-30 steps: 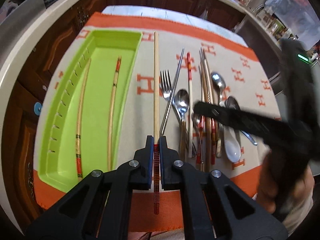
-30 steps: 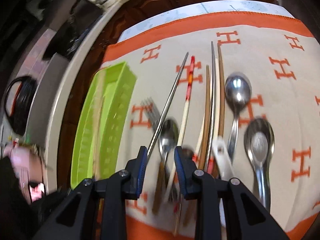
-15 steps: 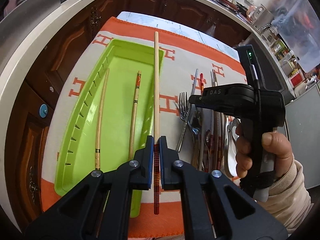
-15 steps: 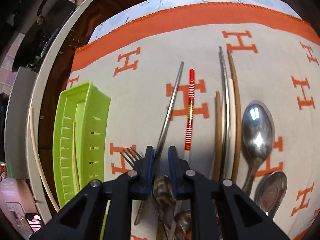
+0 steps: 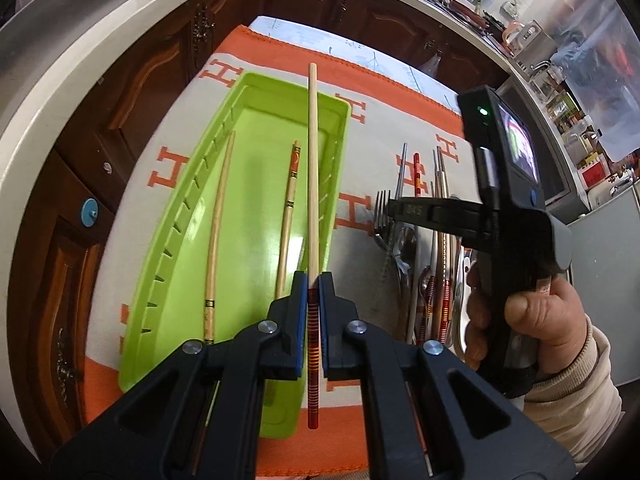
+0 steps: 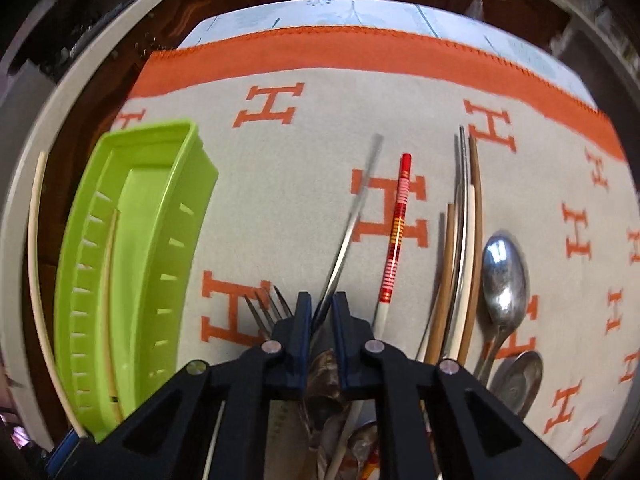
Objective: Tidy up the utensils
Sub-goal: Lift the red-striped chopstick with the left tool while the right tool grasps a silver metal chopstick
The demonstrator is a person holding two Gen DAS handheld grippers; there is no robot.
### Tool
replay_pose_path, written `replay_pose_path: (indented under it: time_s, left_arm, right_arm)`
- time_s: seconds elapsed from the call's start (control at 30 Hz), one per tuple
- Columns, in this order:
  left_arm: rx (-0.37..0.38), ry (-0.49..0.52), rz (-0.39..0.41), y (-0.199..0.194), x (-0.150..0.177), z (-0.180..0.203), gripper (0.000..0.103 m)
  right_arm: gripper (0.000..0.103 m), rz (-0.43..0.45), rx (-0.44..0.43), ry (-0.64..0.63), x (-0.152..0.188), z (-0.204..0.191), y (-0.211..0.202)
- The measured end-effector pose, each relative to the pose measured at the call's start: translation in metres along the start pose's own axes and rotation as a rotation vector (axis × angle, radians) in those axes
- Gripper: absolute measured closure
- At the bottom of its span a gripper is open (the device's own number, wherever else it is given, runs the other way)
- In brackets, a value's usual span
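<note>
Jaws of left gripper (image 5: pixel 313 280) clamped on chopstick (image 5: pixel 312 176), held over green tray (image 5: pixel 338 184); right gripper (image 6: pixel 319 308) pinching metal chopstick (image 6: pixel 347 236) from pile on cloth. Next: lower, release into tray.

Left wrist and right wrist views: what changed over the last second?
The left gripper carried its clamped chopstick leftward from above the cloth to above the green tray. The right gripper closed from open onto the metal chopstick beside the fork. Two chopsticks in the tray and the remaining utensils stayed put.
</note>
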State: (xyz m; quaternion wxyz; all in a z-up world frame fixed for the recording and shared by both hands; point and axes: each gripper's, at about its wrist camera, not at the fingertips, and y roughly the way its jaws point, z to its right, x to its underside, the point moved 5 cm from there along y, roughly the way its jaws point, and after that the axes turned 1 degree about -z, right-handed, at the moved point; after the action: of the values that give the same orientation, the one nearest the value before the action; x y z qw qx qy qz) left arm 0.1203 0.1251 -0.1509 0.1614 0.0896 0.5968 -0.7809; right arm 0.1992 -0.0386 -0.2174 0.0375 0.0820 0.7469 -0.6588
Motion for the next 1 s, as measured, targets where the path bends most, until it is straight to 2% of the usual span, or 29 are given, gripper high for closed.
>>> replay_pose_path:
  time_s: [0.17, 0.27, 0.33, 0.57, 0.67, 0.77, 1.0]
  left_arm:
    - [-0.013, 0.004, 0.017, -0.012, -0.006, -0.01, 0.1]
    - [-0.026, 0.005, 0.038, -0.021, -0.009, -0.016, 0.1]
    - [-0.033, 0.015, 0.048, -0.026, -0.012, -0.021, 0.1]
    - [-0.099, 0.059, 0.067, -0.032, -0.018, -0.038, 0.1]
    - [-0.119, 0.063, 0.058, -0.028, -0.018, -0.046, 0.1]
    - [-0.131, 0.067, 0.043, -0.02, -0.016, -0.052, 0.1]
    - [-0.132, 0.083, 0.01, -0.003, -0.012, -0.057, 0.1]
  right_arm:
    - [0.098, 0.015, -0.09, 0.077, 0.01, 0.023, -0.021]
    - [0.098, 0.014, -0.179, 0.126, 0.015, 0.033, -0.038]
    - [0.098, 0.012, -0.269, 0.152, 0.023, 0.029, -0.054]
    - [0.098, 0.041, -0.467, 0.095, 0.032, -0.032, -0.096]
    - [0.098, 0.063, -0.482, 0.06, 0.034, -0.06, -0.096]
    - [0.098, 0.049, -0.497, 0.06, 0.037, -0.078, -0.084]
    - [0.097, 0.017, -0.451, 0.122, 0.035, -0.081, -0.05]
